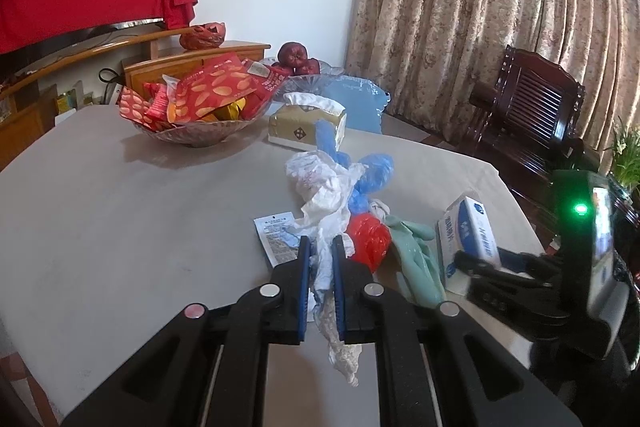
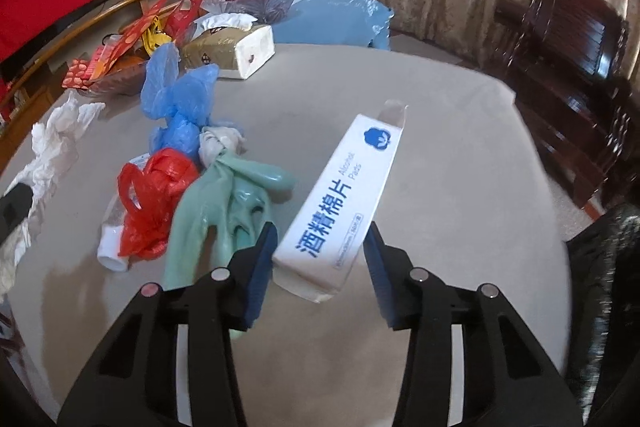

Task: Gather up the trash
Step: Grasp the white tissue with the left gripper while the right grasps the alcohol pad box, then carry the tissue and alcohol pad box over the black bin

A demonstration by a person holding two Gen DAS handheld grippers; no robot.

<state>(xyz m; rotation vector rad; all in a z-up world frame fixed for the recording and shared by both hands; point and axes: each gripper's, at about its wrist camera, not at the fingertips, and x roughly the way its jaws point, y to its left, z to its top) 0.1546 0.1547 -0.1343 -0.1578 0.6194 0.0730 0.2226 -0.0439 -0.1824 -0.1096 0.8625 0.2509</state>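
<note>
From my left hand-held gripper (image 1: pixel 320 251) I see its jaws clamped tight on a crumpled white plastic bag (image 1: pixel 320 195), which trails toward twelve o'clock across the desk (image 1: pixel 120 211), so that piece counts as in hand but not yet put anywhere. At about eleven o'clock of those jaws a small printed sachet (image 1: pixel 276 239) lies flat and untouched. Moving right, the pile remains on the desk: a blue plastic bag (image 2: pixel 176 99) toward twelve o'clock, a red plastic bag (image 2: pixel 156 195) over a small clear bottle (image 2: pixel 110 239), then a pale green rubber glove (image 2: pixel 224 203). Further right, the alcohol pad box (image 2: pixel 340 207) lies tilted between the jaws of my right hand-held gripper (image 2: pixel 320 247); the pads stand half wide on either side of it, and I cannot tell whether they press it yet. I see no bin in either view. I judge the collecting barely begun: one piece gripped, one about to be, the rest waiting.
</note>
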